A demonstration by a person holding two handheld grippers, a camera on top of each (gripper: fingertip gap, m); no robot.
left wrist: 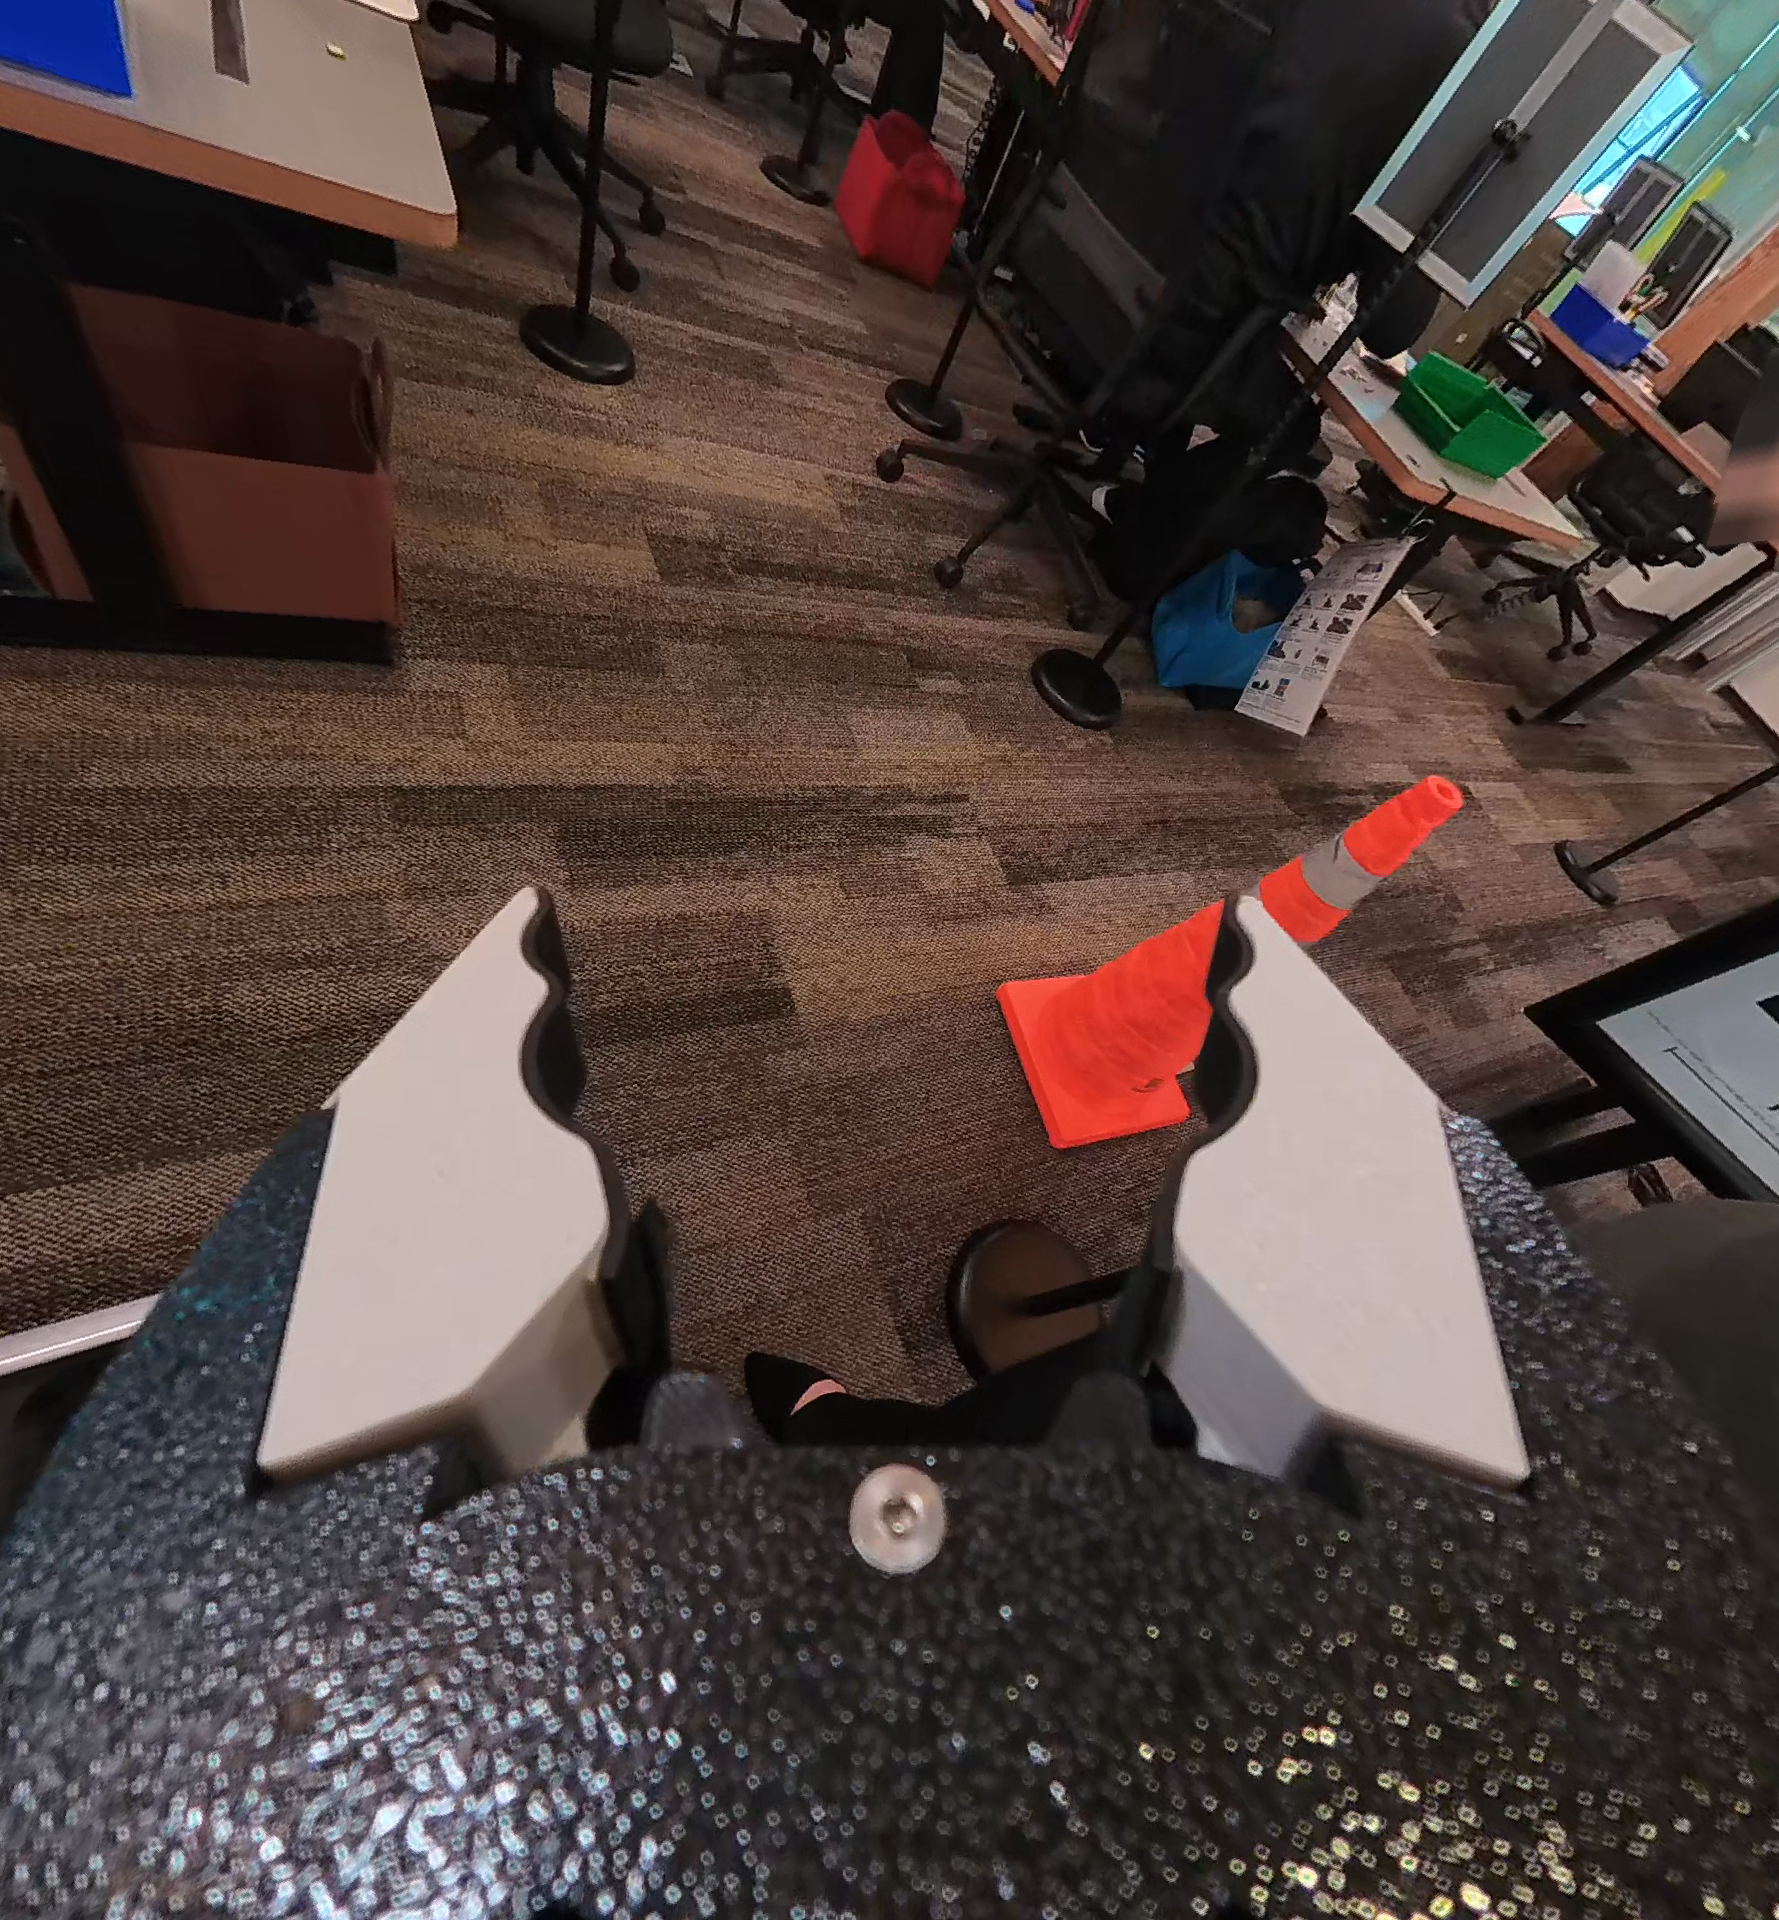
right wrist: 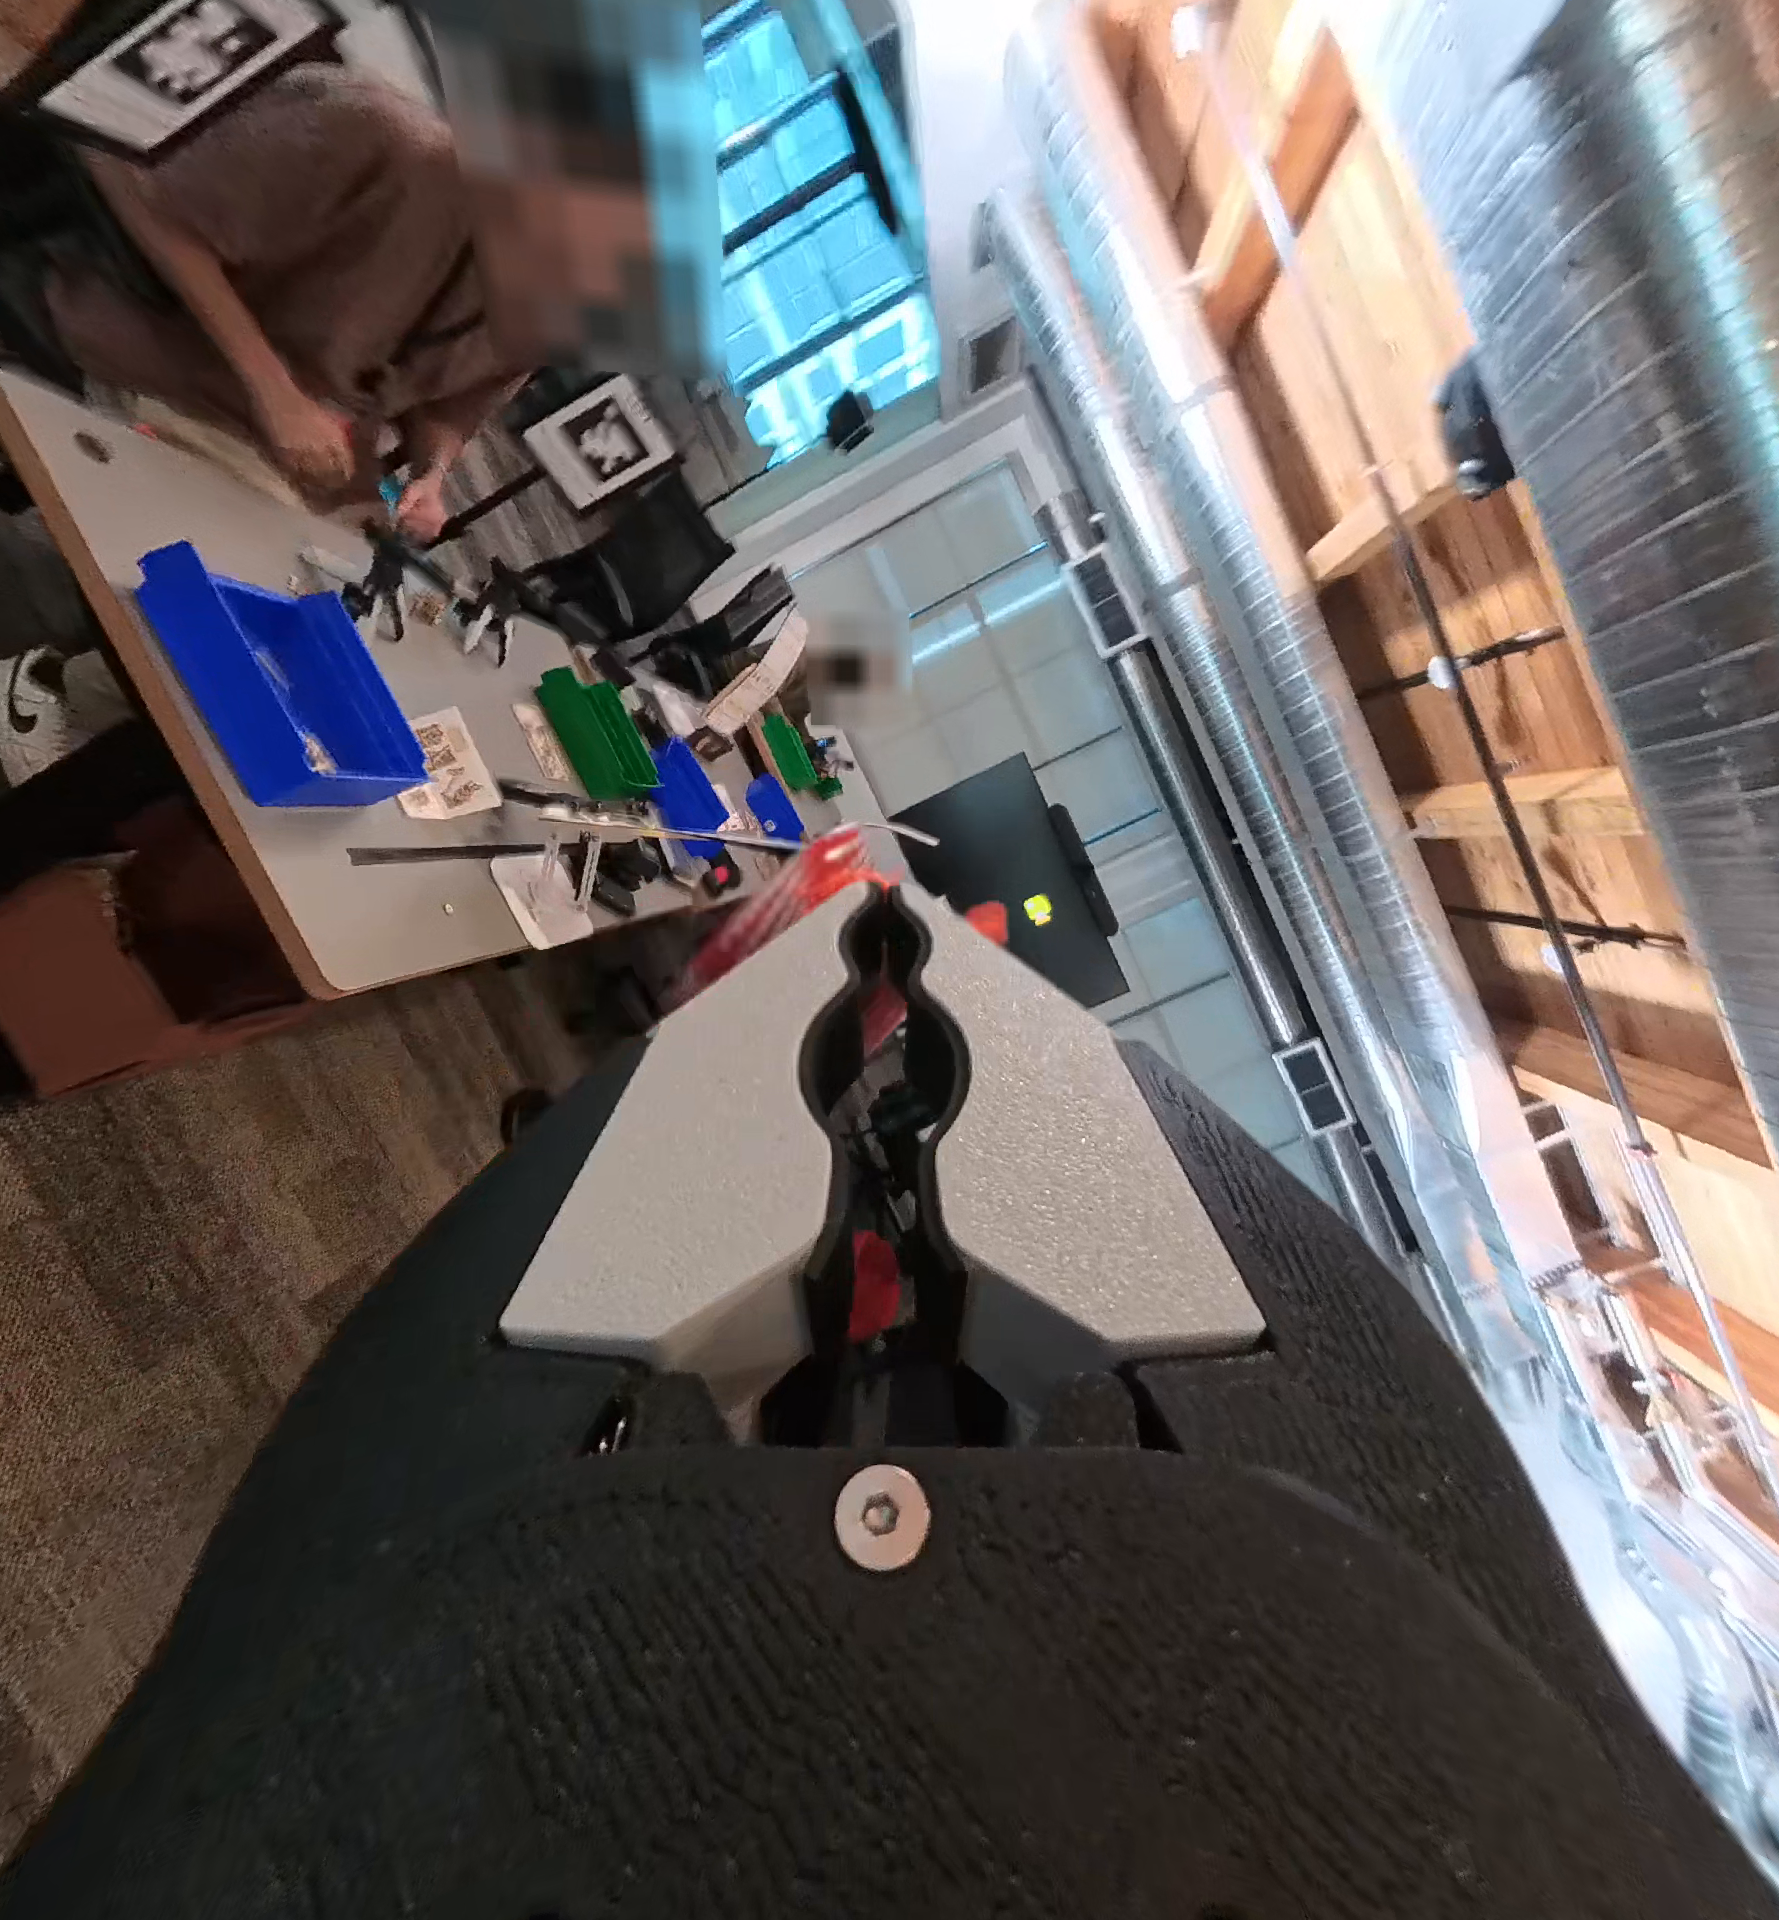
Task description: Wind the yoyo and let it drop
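Observation:
My left gripper [left wrist: 885, 914] is open and empty, held over brown carpet, and no yoyo shows in its view. My right gripper [right wrist: 883, 904] is shut, with the view tilted sideways towards the ceiling. A blurred red yoyo [right wrist: 802, 894] sticks out to the left of its closed fingertips. More red shows through the gap between the fingers. I cannot tell whether the tips pinch the yoyo's body or its string.
An orange cone [left wrist: 1124, 1029] lies tipped on the carpet just past my left gripper's right finger. A round stand base [left wrist: 1020, 1288] and a screen [left wrist: 1737, 1060] are close by. A person [right wrist: 324, 260] stands at a table [right wrist: 386, 914] with blue bins [right wrist: 272, 686]. Across from one pair of fingers to the other is roughly 50 centimeters.

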